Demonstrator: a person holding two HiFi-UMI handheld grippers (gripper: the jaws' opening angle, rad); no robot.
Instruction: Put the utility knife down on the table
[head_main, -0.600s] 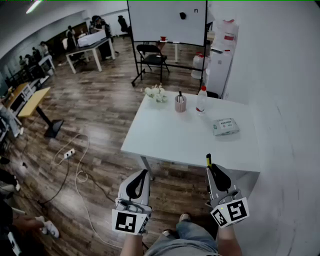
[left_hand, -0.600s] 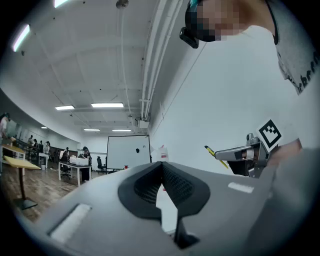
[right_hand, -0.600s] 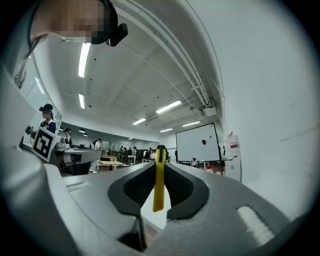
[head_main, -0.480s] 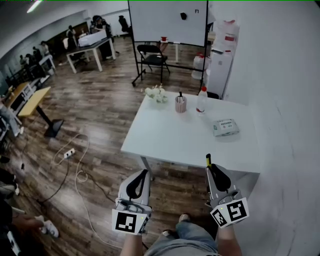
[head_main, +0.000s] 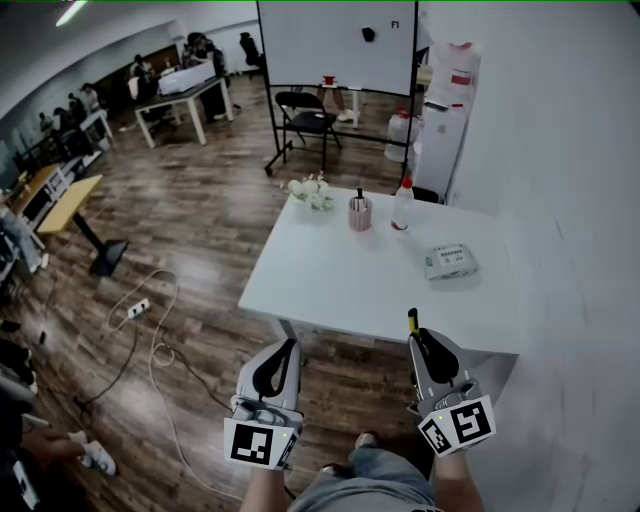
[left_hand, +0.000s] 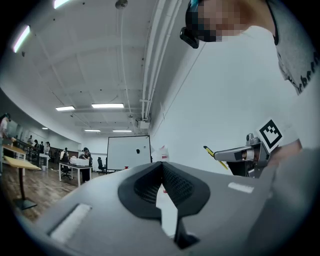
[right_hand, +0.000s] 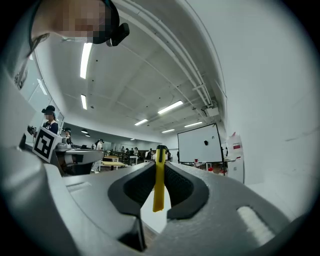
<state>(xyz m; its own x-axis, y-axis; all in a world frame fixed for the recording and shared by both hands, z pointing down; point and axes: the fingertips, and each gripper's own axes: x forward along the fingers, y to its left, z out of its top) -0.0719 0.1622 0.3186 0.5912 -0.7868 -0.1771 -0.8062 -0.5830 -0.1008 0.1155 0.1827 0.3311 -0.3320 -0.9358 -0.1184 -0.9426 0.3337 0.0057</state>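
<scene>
A yellow and black utility knife (right_hand: 159, 180) stands upright between the jaws of my right gripper (right_hand: 160, 170), which is shut on it. In the head view its yellow tip (head_main: 412, 319) pokes out past the right gripper (head_main: 424, 345), just short of the near edge of the white table (head_main: 340, 285). My left gripper (head_main: 280, 358) hangs level with it, over the wooden floor, shut with nothing in it. From the left gripper view the jaws (left_hand: 161, 181) meet at their tips, and the knife (left_hand: 215, 155) shows off to the right in the other gripper.
On the table's far side stand a pen cup (head_main: 360, 210), a bottle with a red cap (head_main: 402, 207), white flowers (head_main: 310, 189) and a flat packet (head_main: 449, 261). A whiteboard (head_main: 335, 45) and a folding chair (head_main: 305, 118) stand behind. A cable and power strip (head_main: 138, 307) lie on the floor at left.
Both grippers keep their place and hold. The view has shifted slightly, with the table a little nearer and higher in the frame.
</scene>
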